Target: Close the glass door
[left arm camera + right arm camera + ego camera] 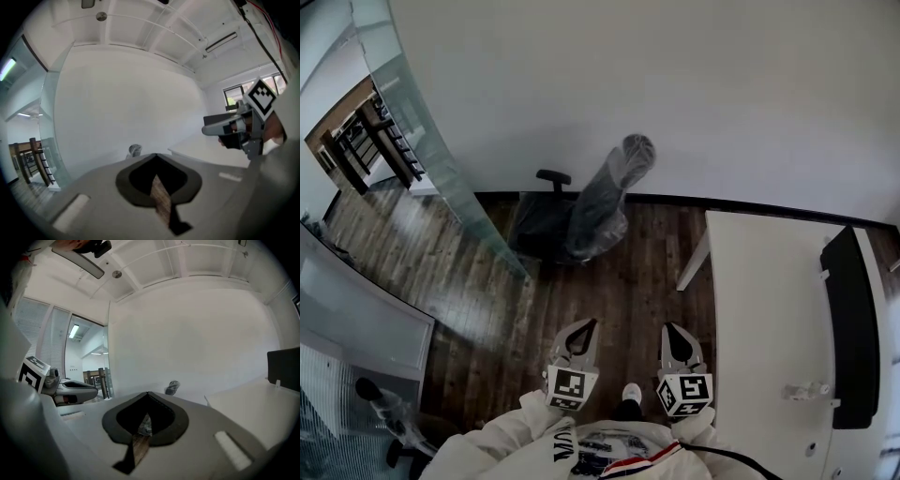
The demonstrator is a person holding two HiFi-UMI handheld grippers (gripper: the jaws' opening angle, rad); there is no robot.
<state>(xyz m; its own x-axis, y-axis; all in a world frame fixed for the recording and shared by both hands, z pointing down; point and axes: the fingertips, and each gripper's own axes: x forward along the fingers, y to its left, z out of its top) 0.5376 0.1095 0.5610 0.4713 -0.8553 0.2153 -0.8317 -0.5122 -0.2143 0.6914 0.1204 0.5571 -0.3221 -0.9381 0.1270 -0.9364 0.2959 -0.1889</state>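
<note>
The glass door (441, 159) stands open at the upper left, its free edge reaching down toward the wooden floor. It also shows as a pale pane at the left of the left gripper view (47, 126). Both grippers are held close to the person's body, well short of the door. My left gripper (584, 326) is shut with nothing in it, its tips meeting (156, 155). My right gripper (671, 330) is beside it, also shut and empty, with its tips meeting (147, 393). Each gripper view shows the other gripper off to its side.
An office chair wrapped in plastic (581, 216) stands against the white wall ahead. A white desk (769, 309) with a black panel (848, 319) runs along the right. A glass partition (356, 319) and a chair base (389, 412) sit at the lower left.
</note>
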